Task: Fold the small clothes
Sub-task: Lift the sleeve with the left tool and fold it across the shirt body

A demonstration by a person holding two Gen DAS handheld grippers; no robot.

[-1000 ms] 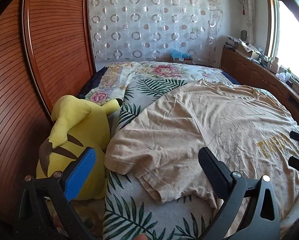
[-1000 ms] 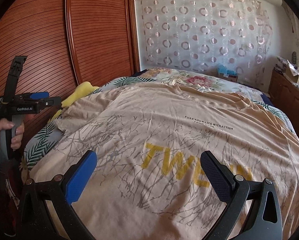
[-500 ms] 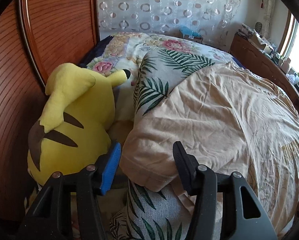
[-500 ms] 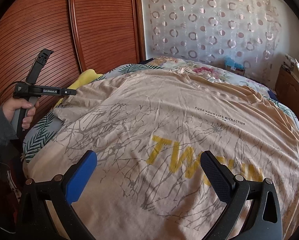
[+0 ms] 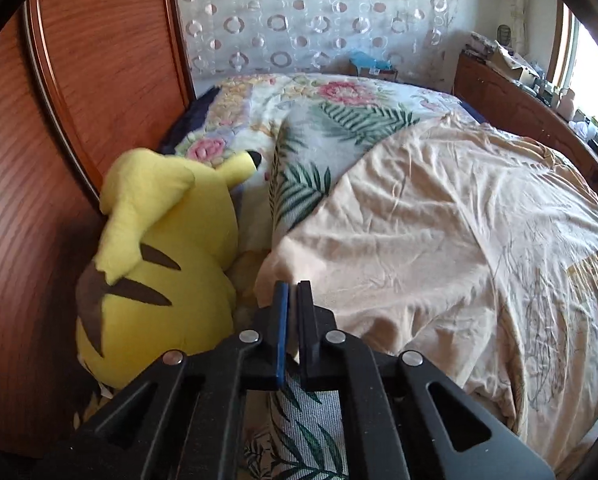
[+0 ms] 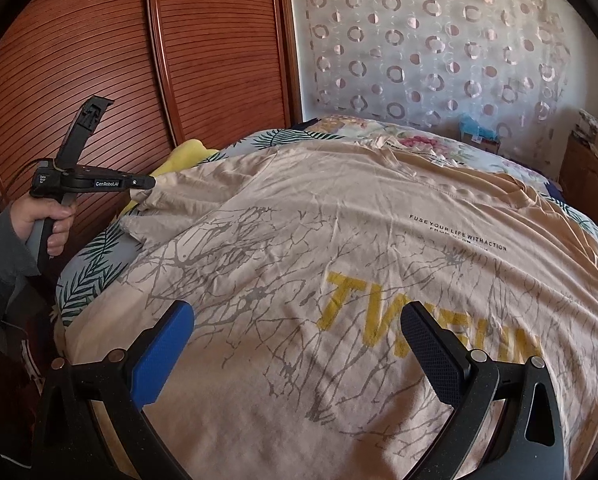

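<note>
Beige T-shirt point(image 6: 339, 240) spread print-up on the bed point(image 5: 339, 120), sleeve point(image 6: 159, 196) pinched by left claw point(image 5: 293, 286).
Left claw's jaws have just been closing, now clenched on the sleeve edge beside the yellow plush toy point(image 5: 159, 260). Right claw point(image 6: 299, 344) released, jaws wide over the shirt's lower front near the yellow lettering. Person's hand point(image 6: 47, 220) grips the left handle by the wooden wardrobe point(image 6: 179, 60).

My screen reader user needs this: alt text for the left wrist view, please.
The left gripper is shut on the sleeve edge of a beige T-shirt spread on a leaf-print bed cover; a yellow plush toy sits just left of it.
</note>
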